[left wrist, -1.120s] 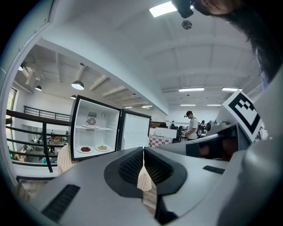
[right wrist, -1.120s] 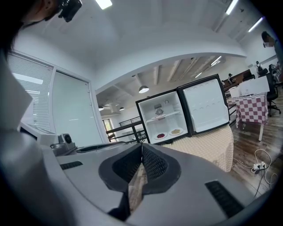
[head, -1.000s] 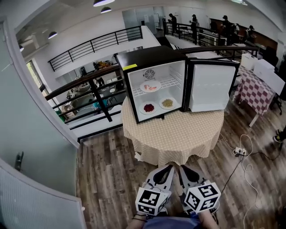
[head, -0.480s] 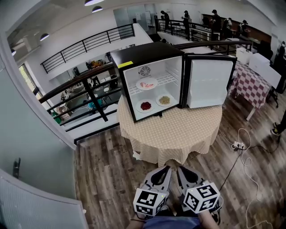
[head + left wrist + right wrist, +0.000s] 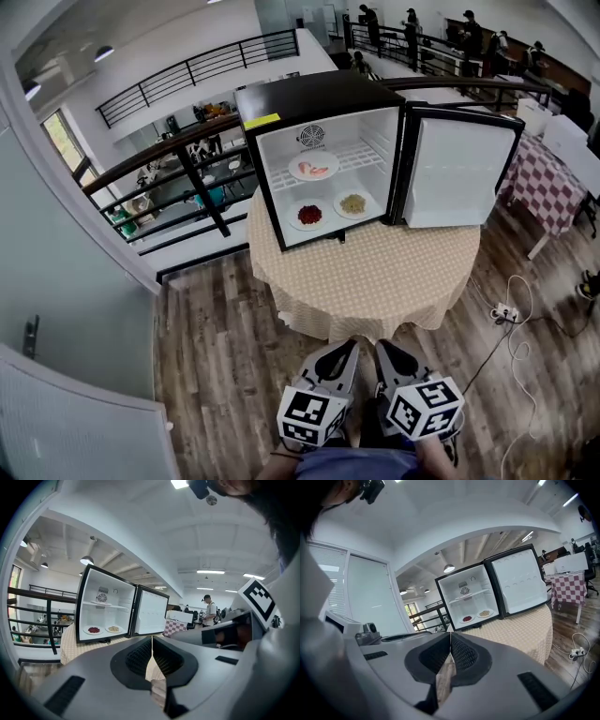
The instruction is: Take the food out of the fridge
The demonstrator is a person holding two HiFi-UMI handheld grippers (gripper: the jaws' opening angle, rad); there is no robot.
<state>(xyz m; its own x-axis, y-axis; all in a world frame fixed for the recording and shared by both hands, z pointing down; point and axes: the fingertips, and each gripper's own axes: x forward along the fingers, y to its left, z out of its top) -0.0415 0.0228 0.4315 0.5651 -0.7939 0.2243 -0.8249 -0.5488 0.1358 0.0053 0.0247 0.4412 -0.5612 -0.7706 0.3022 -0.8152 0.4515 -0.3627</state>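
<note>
Open wooden floor [image 5: 225, 347] separates the round bench [image 5: 375, 281] at mid-frame from the left claw [image 5: 352, 346] and right claw [image 5: 382, 346] at the bottom edge, both clenched on nothing. The fridge [image 5: 309, 98] stands at the bench's far edge, door [image 5: 464, 169] swung wide to the right, bare cloth in front. Inside, a pink-food plate [image 5: 314, 169] sits on the upper shelf; a dark red plate [image 5: 309, 215] and a yellowish plate [image 5: 353, 203] lie below, side by side.

Large open-plan office or lab hall being shown. Mezzanine railing [image 5: 205, 192] being seen beyond. People [image 5: 470, 28] being seen standing at far benches. Wood plank floor [image 5: 216, 347] being crossed by cable to power strip [image 5: 503, 314]. Checked-cloth table [image 5: 539, 183] being seen beside round table [image 5: 375, 281] being used for mini fridge [image 5: 309, 98].
</note>
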